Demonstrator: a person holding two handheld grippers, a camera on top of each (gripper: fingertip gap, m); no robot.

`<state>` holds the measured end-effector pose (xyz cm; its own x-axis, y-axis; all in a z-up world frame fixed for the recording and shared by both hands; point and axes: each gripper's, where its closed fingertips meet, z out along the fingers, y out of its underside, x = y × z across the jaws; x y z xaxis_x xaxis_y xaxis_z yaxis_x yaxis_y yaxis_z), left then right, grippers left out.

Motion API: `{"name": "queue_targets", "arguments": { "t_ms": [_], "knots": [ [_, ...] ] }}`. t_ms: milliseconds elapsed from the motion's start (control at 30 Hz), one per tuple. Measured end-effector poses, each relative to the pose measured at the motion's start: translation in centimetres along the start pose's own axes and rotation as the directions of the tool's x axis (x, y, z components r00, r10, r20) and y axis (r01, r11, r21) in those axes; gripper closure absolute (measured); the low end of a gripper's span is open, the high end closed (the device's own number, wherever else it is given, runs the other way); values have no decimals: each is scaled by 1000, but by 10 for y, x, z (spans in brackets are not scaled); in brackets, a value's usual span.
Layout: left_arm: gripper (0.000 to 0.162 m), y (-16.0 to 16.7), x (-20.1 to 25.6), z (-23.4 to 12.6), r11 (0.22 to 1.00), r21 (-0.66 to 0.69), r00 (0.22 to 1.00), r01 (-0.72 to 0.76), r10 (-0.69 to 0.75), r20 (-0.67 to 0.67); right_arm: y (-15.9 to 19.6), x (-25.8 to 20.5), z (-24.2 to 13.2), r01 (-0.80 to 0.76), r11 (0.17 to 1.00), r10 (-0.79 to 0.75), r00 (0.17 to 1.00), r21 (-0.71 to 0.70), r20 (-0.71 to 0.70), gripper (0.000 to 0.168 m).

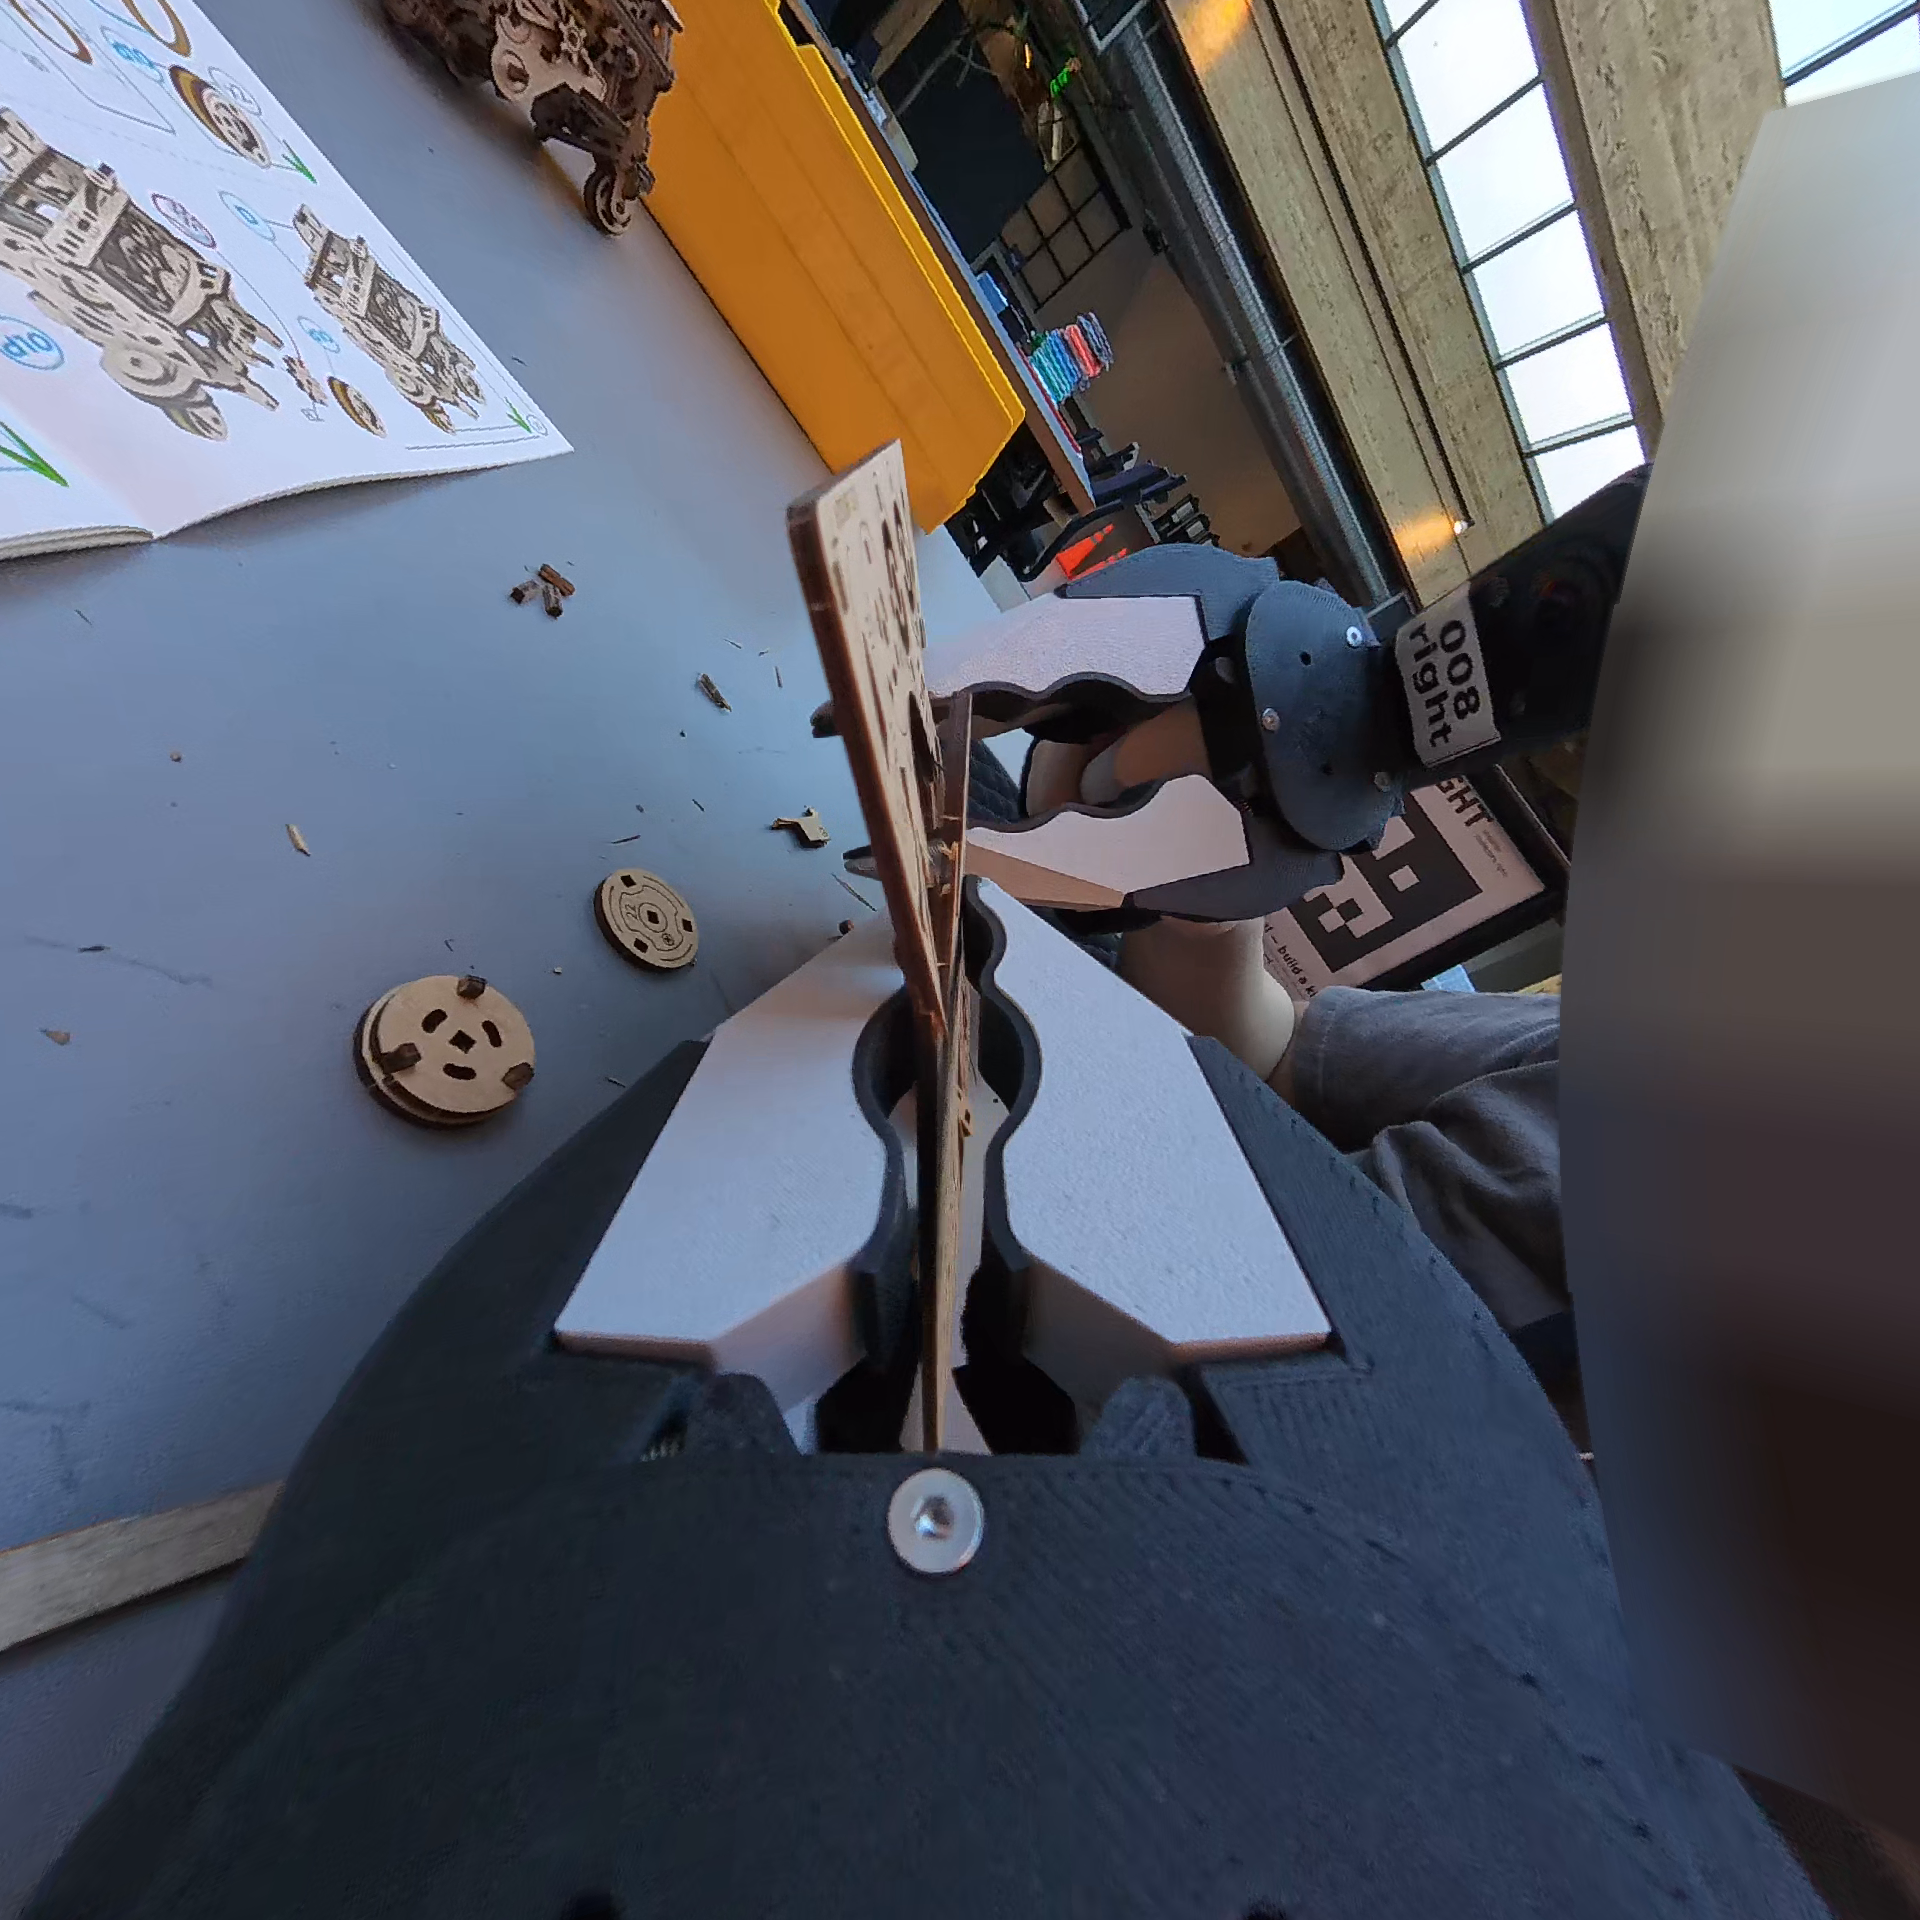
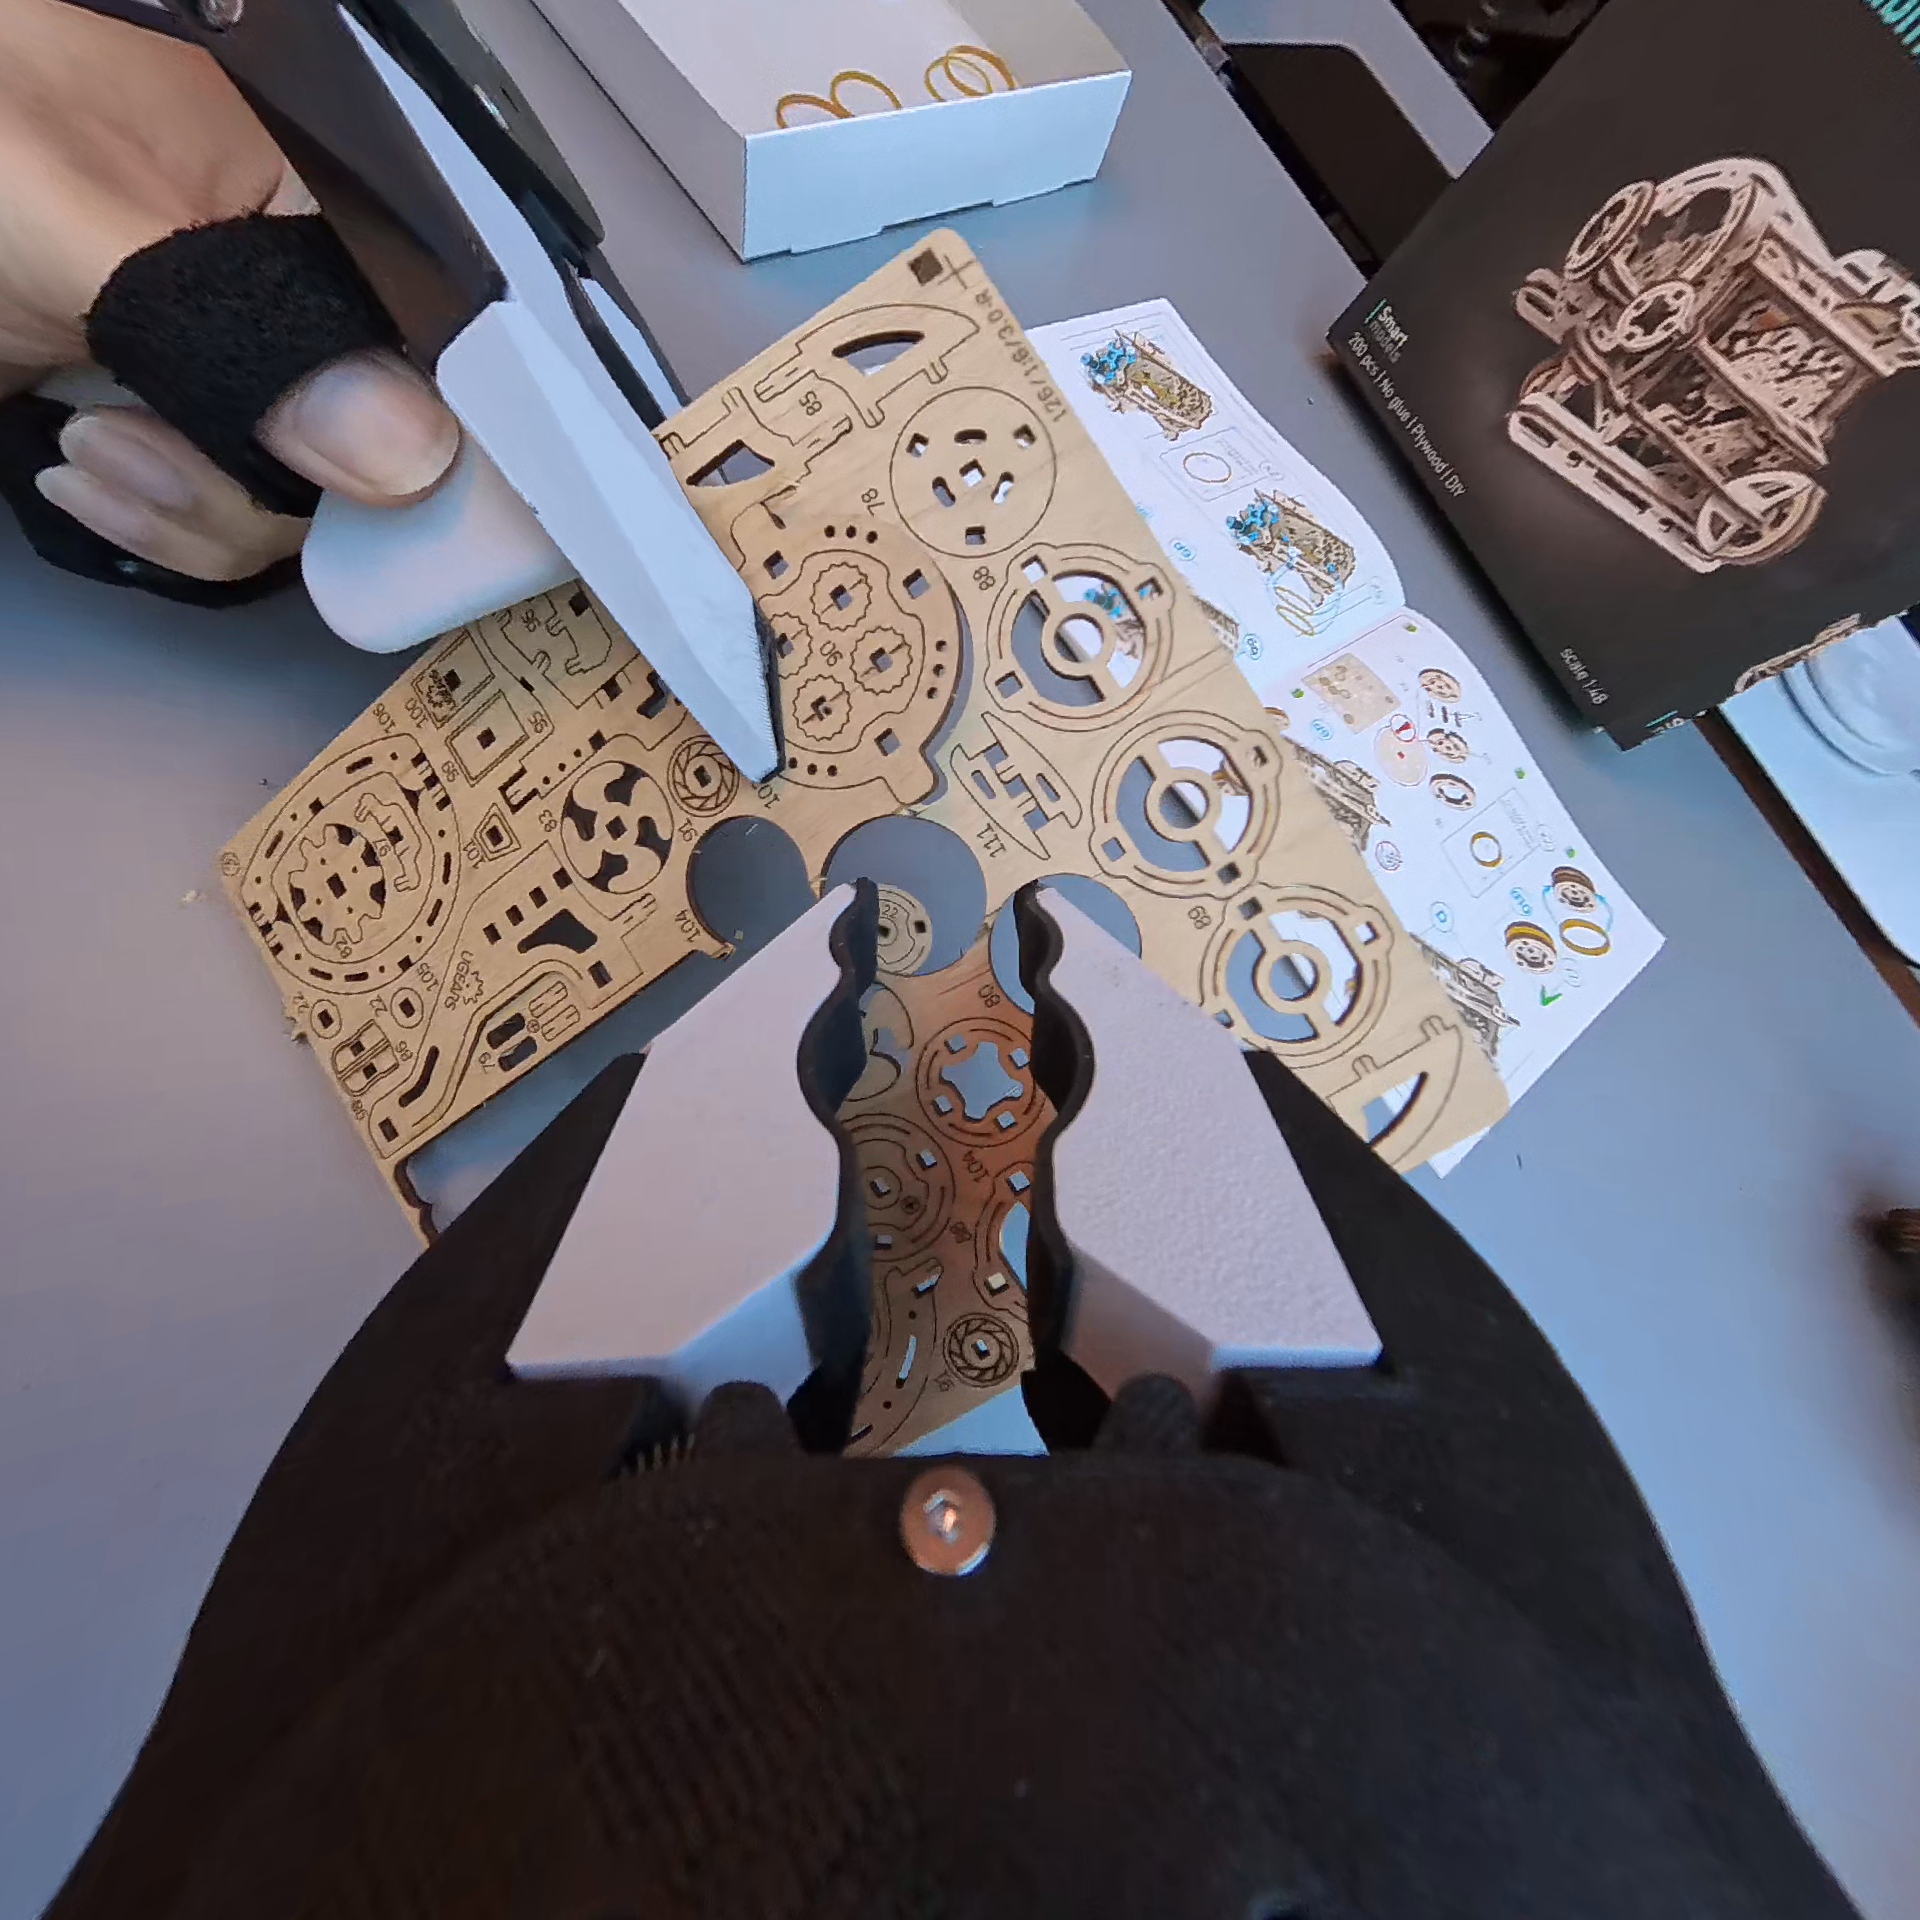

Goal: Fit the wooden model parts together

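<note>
My left gripper [image 1: 940,914] is shut on a laser-cut plywood parts sheet [image 1: 862,623] and holds it on edge above the table. In the right wrist view the sheet [image 2: 925,727] faces the camera, with several round holes where parts are out, and the left gripper [image 2: 758,727] clamps it from the upper left. My right gripper [image 2: 940,899] is open and empty, its tips close to the sheet's face beside a round hole. It also shows in the left wrist view [image 1: 847,788], jaws apart at the sheet. Two wooden discs [image 1: 447,1049] [image 1: 644,920] lie on the table.
An instruction booklet [image 1: 260,312] [image 2: 1351,727] lies open on the grey table. A partly built wooden model [image 1: 561,73] stands by a yellow bin [image 1: 831,260]. A white box with rubber bands [image 2: 883,135] and the dark kit box [image 2: 1662,364] are beyond the sheet. Wood scraps [image 1: 545,592] are scattered.
</note>
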<state>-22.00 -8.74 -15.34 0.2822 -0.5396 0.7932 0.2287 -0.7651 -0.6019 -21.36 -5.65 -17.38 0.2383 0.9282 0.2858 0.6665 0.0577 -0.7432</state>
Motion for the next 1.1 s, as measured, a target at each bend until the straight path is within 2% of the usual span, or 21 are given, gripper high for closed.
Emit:
{"name": "queue_targets", "arguments": {
  "t_ms": [33, 167, 267, 400, 500, 567, 600, 633, 933, 1100],
  "knots": [
    [161, 1, 0, 1, 1000, -1, 1000, 4, -4, 2, 2, 0, 0, -10, 1000, 10, 1000, -18, -2, 143],
    [161, 4, 1, 2, 999, -9, 999, 37, -37, -21, 4, -2, -3, 19, 998, -19, 1000, -66, -6, 142],
    [158, 6, 1, 4, 1000, -26, 1000, 9, -10, -7, 7, -3, -3, 38, 997, -37, 999, -72, 11, 141],
    [148, 7, -1, 4, 998, -43, 998, -43, 45, 39, 13, -10, -4, 81, 993, -75, 994, -85, 73, 140],
    [137, 2, 0, 1, 1000, -26, 1000, -7, 8, 16, 11, -17, -4, 116, 991, -108, 986, -63, 123, 140],
    [138, -1, -2, -1, 1000, -16, 1000, 11, -11, 8, 10, -22, -3, 159, 986, -151, 977, -46, 148, 140],
    [152, 0, 0, -1, 1000, -26, 1000, 9, -9, -9, 10, -23, -2, 174, 984, -164, 974, -48, 154, 140],
    [156, 2, 0, -1, 999, -40, 1000, 11, -11, -9, 11, -24, -1, 191, 980, -181, 971, -52, 159, 140],
    [157, 2, -4, -2, 998, -53, 1000, 31, -31, 5, 12, -18, -3, 363, 922, -328, 918, -138, 223, 139],
    [158, -3, -2, 1, 998, -10, 998, 55, -55, 18, 12, -13, -4, 354, 920, -307, 918, -167, 251, 138]
  ]
}}
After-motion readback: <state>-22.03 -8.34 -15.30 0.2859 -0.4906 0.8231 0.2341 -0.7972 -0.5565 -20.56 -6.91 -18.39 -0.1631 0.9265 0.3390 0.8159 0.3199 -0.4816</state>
